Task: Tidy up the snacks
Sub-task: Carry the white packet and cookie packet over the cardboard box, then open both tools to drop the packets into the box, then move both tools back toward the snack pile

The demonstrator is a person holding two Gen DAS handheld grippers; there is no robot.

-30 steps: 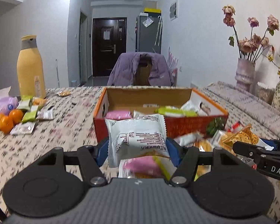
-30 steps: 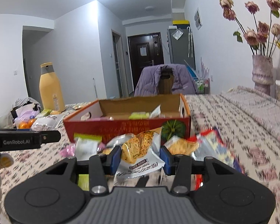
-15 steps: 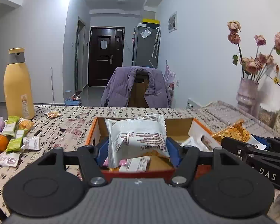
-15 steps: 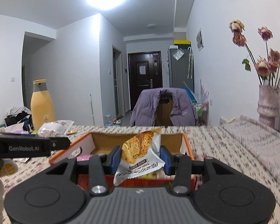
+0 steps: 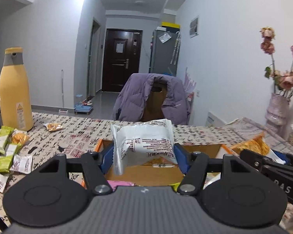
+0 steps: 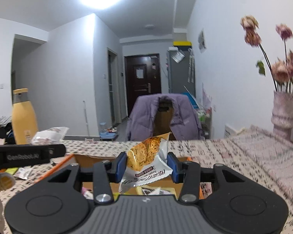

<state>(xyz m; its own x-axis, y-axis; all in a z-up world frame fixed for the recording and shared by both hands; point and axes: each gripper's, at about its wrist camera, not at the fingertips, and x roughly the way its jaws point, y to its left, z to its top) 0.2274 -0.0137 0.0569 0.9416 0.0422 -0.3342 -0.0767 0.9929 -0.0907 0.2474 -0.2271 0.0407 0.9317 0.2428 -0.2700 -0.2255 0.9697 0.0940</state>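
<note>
My left gripper point(image 5: 143, 154) is shut on a white snack packet point(image 5: 142, 142) and holds it over the open orange cardboard box point(image 5: 201, 149). My right gripper point(image 6: 146, 164) is shut on an orange-and-white snack packet point(image 6: 146, 156), also over the box point(image 6: 91, 159). Several packets lie inside the box. In the left wrist view the right gripper point(image 5: 271, 163) shows at the right with its packet. In the right wrist view the left gripper point(image 6: 29, 154) shows at the left with its white packet point(image 6: 48, 135).
A yellow bottle point(image 5: 13, 89) stands at the far left of the patterned table point(image 5: 76, 132). Loose snack packets point(image 5: 7, 150) and an orange lie near it. A vase of dried flowers point(image 5: 277, 107) stands at the right. A chair with a purple jacket point(image 5: 152, 97) is behind the table.
Both grippers have risen and moved forward with their packets, from in front of the box to above its opening. The loose snacks near the box front have dropped out of view.
</note>
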